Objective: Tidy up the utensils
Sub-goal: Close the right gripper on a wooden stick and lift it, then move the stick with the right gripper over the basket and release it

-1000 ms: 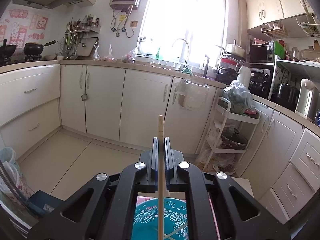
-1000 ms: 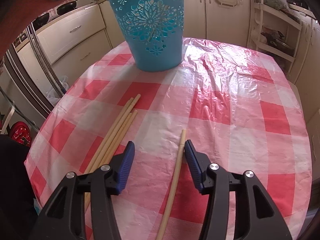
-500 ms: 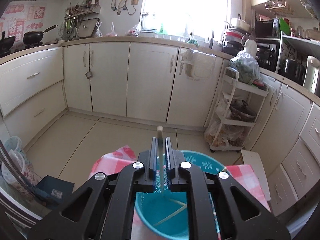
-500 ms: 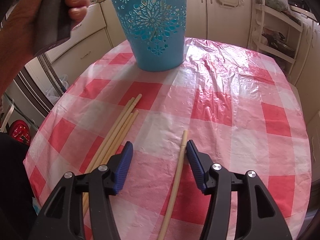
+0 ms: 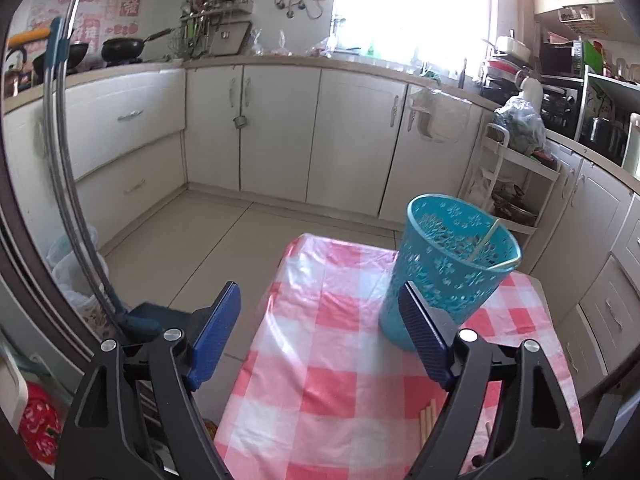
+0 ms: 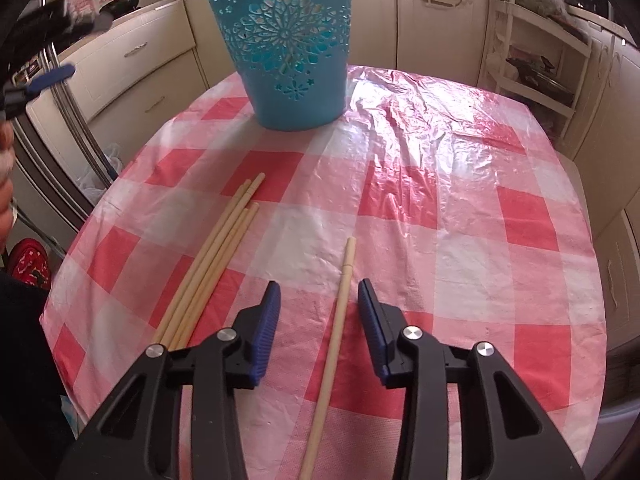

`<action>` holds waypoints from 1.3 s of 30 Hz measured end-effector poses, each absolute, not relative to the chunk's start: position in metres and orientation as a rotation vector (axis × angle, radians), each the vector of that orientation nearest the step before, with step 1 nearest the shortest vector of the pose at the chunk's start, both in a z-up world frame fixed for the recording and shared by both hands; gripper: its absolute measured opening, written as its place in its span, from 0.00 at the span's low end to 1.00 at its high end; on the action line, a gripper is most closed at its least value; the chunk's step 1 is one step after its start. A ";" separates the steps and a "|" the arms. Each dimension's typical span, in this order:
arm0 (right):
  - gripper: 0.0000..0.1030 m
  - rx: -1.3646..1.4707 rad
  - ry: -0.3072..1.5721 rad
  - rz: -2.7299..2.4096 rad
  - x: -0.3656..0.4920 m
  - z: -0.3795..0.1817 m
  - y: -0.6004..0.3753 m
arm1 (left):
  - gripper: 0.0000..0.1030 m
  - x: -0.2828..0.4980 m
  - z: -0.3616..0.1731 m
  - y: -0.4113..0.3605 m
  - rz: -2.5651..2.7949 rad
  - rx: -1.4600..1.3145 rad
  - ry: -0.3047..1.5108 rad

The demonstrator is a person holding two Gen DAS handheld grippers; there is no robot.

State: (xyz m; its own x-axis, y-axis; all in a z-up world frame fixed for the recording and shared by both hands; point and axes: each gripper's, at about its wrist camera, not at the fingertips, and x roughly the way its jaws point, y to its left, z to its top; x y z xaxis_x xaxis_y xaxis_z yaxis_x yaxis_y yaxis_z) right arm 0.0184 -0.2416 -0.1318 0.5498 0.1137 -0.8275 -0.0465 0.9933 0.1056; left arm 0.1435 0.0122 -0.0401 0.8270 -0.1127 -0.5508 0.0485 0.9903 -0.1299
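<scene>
A blue perforated bucket (image 6: 290, 46) stands at the far side of the red-checked tablecloth (image 6: 460, 220). In the left wrist view the bucket (image 5: 448, 276) holds pale chopsticks (image 5: 486, 242) that lean on its rim. My left gripper (image 5: 320, 324) hangs to the bucket's left, jaws opening wide with nothing between them. A single wooden chopstick (image 6: 336, 328) lies on the cloth between the jaws of my right gripper (image 6: 318, 304), which are closing without touching it. Several more chopsticks (image 6: 216, 256) lie bundled to its left.
Cream kitchen cabinets (image 5: 280, 132) ring the room beyond the table. A white wire rack (image 6: 532, 52) stands at the back right. The table's left edge (image 6: 80, 232) drops to the floor, where plastic bags (image 5: 72, 264) sit. A person's hand (image 6: 6, 184) shows at the left border.
My left gripper let its chopstick drop into the bucket, opened wide and swung down and left of the bucket. The right gripper's jaws narrowed around the single chopstick.
</scene>
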 end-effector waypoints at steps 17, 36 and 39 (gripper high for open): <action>0.05 0.187 1.047 0.113 0.022 -0.120 -0.250 | 0.75 0.154 -0.051 0.037 -0.082 -0.240 0.675; 0.06 0.398 0.359 0.107 0.183 0.081 -0.248 | 0.75 0.170 -0.072 0.025 -0.083 -0.252 0.773; 0.06 0.400 0.345 0.023 0.205 0.068 -0.249 | 0.75 0.174 -0.073 0.027 -0.084 -0.259 0.778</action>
